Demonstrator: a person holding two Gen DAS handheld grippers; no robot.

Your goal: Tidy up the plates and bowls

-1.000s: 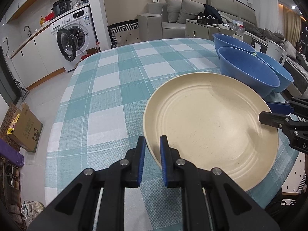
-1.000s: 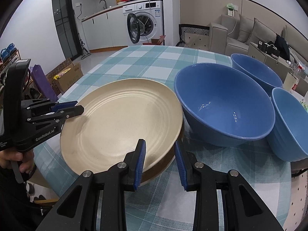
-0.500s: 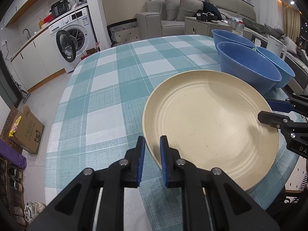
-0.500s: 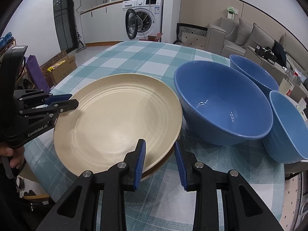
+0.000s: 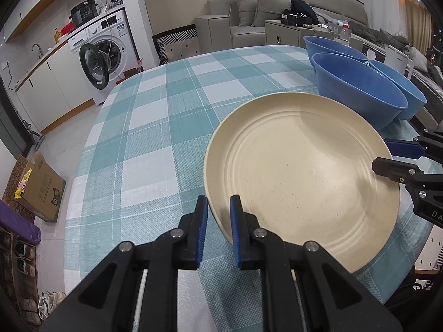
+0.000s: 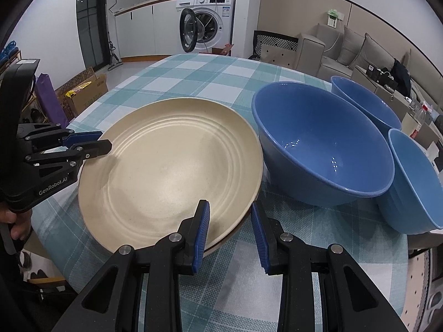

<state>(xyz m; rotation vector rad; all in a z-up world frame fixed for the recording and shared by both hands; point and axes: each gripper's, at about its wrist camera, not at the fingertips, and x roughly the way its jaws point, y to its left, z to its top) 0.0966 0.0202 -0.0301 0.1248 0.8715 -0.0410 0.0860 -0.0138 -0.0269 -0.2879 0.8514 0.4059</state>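
Two tongs are gripping one cream plate [image 5: 301,166]: left tongs [image 5: 218,221] pinching its rim, right tongs [image 6: 229,221] straddling the opposite rim.

Left claw [image 5: 218,221] pinches cream plate [image 5: 301,166] (near rim).

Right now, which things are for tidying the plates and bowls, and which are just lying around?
For the job:
- cream plate, held by both tools: left tool, right tool
- big blue bowl
- two smaller blue bowls

Just lying about:
- washing machine
- cardboard box
- sofa
- plastic bottle
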